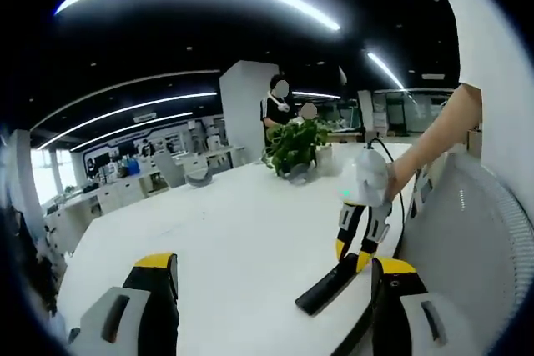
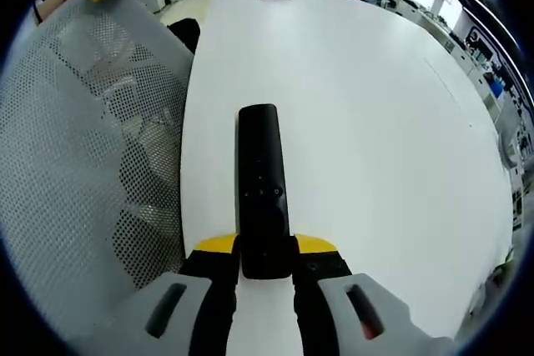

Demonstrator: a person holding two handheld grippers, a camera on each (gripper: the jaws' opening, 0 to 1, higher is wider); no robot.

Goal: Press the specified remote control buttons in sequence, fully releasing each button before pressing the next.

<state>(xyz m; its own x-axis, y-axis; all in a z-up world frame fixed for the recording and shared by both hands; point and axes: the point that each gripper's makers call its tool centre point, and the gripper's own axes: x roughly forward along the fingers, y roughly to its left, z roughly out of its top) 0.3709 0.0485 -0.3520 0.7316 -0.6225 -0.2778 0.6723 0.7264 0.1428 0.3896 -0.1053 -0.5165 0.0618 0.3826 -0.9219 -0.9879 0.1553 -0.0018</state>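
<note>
**A:** so where's the remote control (image 2: 259, 193) sitting? looks like a black slab on the white table (image 2: 375, 122), close to the table's edge on the mesh chair back (image 2: 92, 147) side; long axis running away from the camera in the right gripper view.

**B:** yep, and the right gripper (image 2: 265, 248) has its yellow-tipped jaws closed in on the remote's near end, one on each side, touching it; the left gripper view shows the same thing from across, that gripper (image 1: 352, 256) coming down on the remote (image 1: 329, 285) right by the table's (image 1: 225, 231) edge, a hand (image 1: 392, 181) on top of it.

**A:** and the left gripper (image 1: 275, 277)?

**B:** jaws spread wide, nothing between them, just table; potted plant (image 1: 294, 146) near the far edge, two people standing behind it.
</note>
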